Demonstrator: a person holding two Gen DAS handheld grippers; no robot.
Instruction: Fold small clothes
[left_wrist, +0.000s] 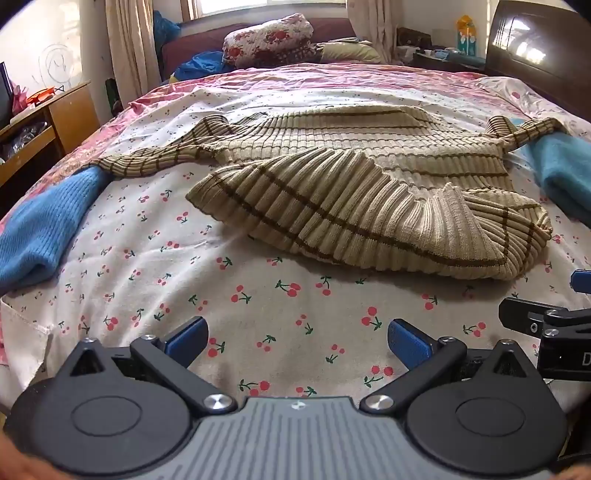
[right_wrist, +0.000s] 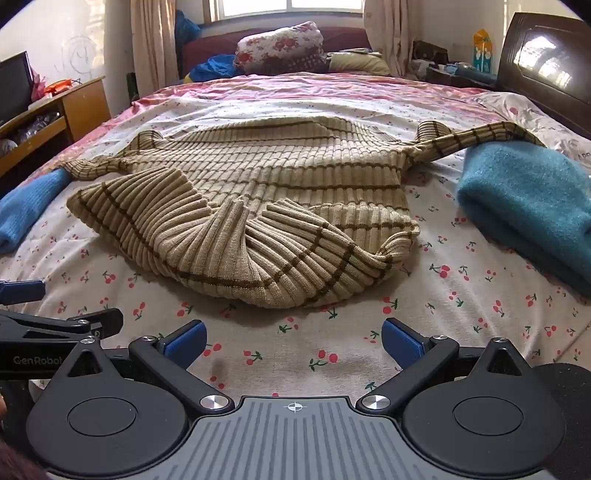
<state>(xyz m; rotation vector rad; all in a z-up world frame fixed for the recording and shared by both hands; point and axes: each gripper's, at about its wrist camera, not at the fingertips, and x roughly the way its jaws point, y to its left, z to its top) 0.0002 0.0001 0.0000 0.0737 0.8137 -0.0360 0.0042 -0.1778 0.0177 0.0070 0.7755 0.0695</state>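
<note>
A beige ribbed sweater with brown stripes (left_wrist: 351, 177) lies spread on the bed, sleeves out to both sides, its near hem bunched and folded back over the body; it also shows in the right wrist view (right_wrist: 258, 206). My left gripper (left_wrist: 297, 341) is open and empty, hovering over the bedsheet just short of the sweater's near edge. My right gripper (right_wrist: 293, 339) is open and empty, also just short of the hem. Each gripper shows at the edge of the other's view.
A blue knit garment (left_wrist: 40, 221) lies at the left and a teal one (right_wrist: 528, 199) at the right, each under a sleeve end. The cherry-print bedsheet (left_wrist: 184, 266) covers the bed. Floral bedding (left_wrist: 269, 37), a dark headboard (right_wrist: 546, 62) and a wooden desk (left_wrist: 44, 118) surround it.
</note>
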